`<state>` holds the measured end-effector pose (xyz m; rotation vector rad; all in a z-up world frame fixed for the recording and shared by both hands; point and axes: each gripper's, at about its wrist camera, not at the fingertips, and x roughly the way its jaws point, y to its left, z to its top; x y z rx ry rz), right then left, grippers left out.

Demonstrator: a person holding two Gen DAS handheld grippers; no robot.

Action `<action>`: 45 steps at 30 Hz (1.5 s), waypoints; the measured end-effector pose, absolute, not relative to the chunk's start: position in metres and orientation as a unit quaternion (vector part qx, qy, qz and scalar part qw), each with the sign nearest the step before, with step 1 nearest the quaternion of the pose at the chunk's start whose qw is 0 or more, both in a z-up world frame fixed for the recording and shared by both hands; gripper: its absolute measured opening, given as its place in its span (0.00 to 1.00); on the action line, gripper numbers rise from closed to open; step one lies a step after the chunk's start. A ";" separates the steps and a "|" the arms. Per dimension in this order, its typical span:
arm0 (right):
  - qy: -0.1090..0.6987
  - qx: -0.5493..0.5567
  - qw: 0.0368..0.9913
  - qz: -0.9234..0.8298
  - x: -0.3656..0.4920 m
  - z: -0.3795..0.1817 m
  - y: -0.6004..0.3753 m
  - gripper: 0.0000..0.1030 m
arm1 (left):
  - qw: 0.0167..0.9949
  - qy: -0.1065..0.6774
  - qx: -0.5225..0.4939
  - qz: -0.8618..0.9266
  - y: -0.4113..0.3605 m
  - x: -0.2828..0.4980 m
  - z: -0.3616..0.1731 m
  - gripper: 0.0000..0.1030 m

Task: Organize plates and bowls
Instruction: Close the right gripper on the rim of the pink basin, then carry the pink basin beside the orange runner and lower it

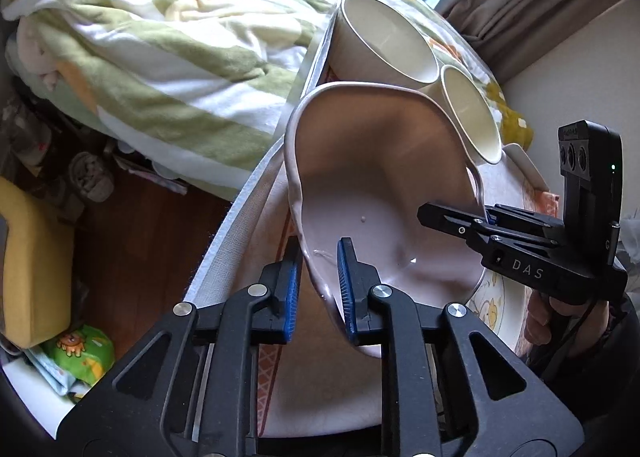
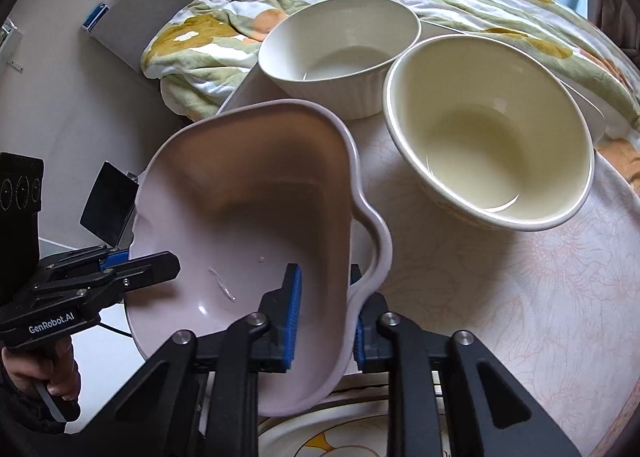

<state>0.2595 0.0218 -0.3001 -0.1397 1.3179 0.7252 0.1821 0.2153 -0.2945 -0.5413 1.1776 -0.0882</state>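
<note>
A pale pink dish with a wavy rim and a side handle (image 1: 380, 185) (image 2: 248, 209) is held tilted above the table between both grippers. My left gripper (image 1: 318, 289) is shut on its near rim; it also shows in the right wrist view (image 2: 132, 261). My right gripper (image 2: 326, 309) is shut on the rim by the handle; it also shows in the left wrist view (image 1: 480, 217). Two empty cream bowls stand behind: a ribbed one (image 2: 340, 53) (image 1: 384, 37) and a wider one (image 2: 488, 129) (image 1: 472, 113).
The round table has a pale floral cloth (image 2: 520, 297). A patterned plate (image 2: 344, 437) (image 1: 500, 305) lies under the pink dish. A bed with a flowered blanket (image 1: 160, 37) lies beyond the table. A yellow cushion (image 1: 36, 257) and clutter sit on the floor at left.
</note>
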 end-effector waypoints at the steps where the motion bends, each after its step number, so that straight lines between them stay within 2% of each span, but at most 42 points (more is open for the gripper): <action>1: 0.600 -0.058 0.727 0.328 0.261 -0.300 0.020 0.15 | 0.797 0.547 -0.254 -0.043 0.217 0.182 -0.293 0.15; 6: 0.590 -0.044 0.734 0.334 0.255 -0.288 0.014 0.15 | 0.813 0.531 -0.234 -0.040 0.216 0.177 -0.270 0.15; 13: 0.548 0.010 0.761 0.347 0.239 -0.244 -0.025 0.15 | 0.843 0.502 -0.187 -0.045 0.182 0.169 -0.218 0.15; 19: 0.512 0.041 0.792 0.329 0.215 -0.207 -0.098 0.15 | 0.863 0.477 -0.148 -0.079 0.107 0.166 -0.177 0.15; 24: 0.488 0.065 0.822 0.286 0.187 -0.186 -0.181 0.15 | 0.861 0.477 -0.112 -0.133 0.019 0.166 -0.163 0.15; 29: 0.477 0.087 0.844 0.228 0.161 -0.181 -0.263 0.15 | 0.845 0.491 -0.095 -0.190 -0.067 0.164 -0.170 0.15; 36: 0.496 0.114 0.845 0.166 0.140 -0.211 -0.338 0.15 | 0.818 0.522 -0.084 -0.226 -0.159 0.160 -0.207 0.15; 45: 0.531 0.122 0.828 0.133 0.147 -0.268 -0.391 0.15 | 0.796 0.561 -0.063 -0.218 -0.212 0.173 -0.269 0.15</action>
